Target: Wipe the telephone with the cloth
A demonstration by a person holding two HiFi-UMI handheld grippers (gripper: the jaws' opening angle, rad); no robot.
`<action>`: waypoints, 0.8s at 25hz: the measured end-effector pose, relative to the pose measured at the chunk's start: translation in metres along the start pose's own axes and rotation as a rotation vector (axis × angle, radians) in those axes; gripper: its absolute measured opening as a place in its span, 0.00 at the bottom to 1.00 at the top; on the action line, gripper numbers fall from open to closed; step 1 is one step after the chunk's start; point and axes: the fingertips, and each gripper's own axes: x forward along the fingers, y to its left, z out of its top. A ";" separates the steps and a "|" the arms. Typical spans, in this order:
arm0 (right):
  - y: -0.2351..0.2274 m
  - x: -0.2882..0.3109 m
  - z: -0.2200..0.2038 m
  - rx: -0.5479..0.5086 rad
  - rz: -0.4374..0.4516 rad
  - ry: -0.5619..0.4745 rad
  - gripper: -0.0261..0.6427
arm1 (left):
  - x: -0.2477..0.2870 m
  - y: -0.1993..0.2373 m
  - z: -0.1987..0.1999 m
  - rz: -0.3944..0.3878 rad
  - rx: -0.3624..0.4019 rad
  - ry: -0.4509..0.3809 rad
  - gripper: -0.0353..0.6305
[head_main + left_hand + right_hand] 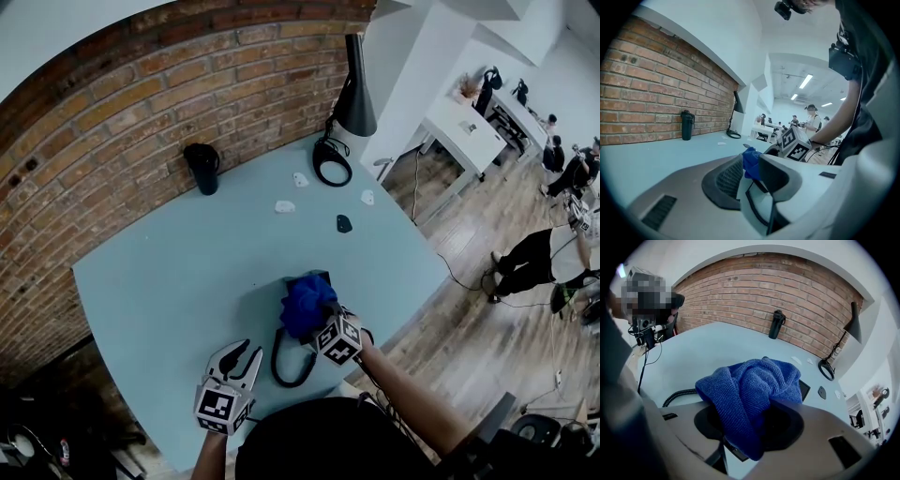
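**Blue cloth held over a telephone on a pale blue table**

Head view: we are looking steeply down at a pale blue table (169, 281) that is standing against a brick wall (112, 112). Our right gripper (322, 326) is pinching a bunched blue cloth (307, 302), which is draping over the dark telephone (319, 277). The telephone is lying close to the table's near edge and the cloth is covering most of it. Its coiled cord (279, 361) is looping out towards us. Our left gripper (241, 360) is showing just left of the cord, with its jaws apart and nothing between them. Farther back, a black bottle (202, 167) is standing near the wall and a black lamp (354, 94) is standing at the far corner.

Left gripper view: we are seeing the two jaws spread and empty. Past them the cloth and the right gripper's marker cube (796, 144) are showing, and the bottle is standing by the bricks.

Right gripper view: the jaws are closing on a fold of the cloth, and the rest is heaping over the telephone. Only a dark corner of the telephone is peeking out on the right, with the cord curling away on the left.
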 end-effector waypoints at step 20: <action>0.049 -0.008 -0.044 -0.055 0.071 0.087 0.31 | 0.006 -0.008 -0.008 -0.032 0.000 0.023 0.25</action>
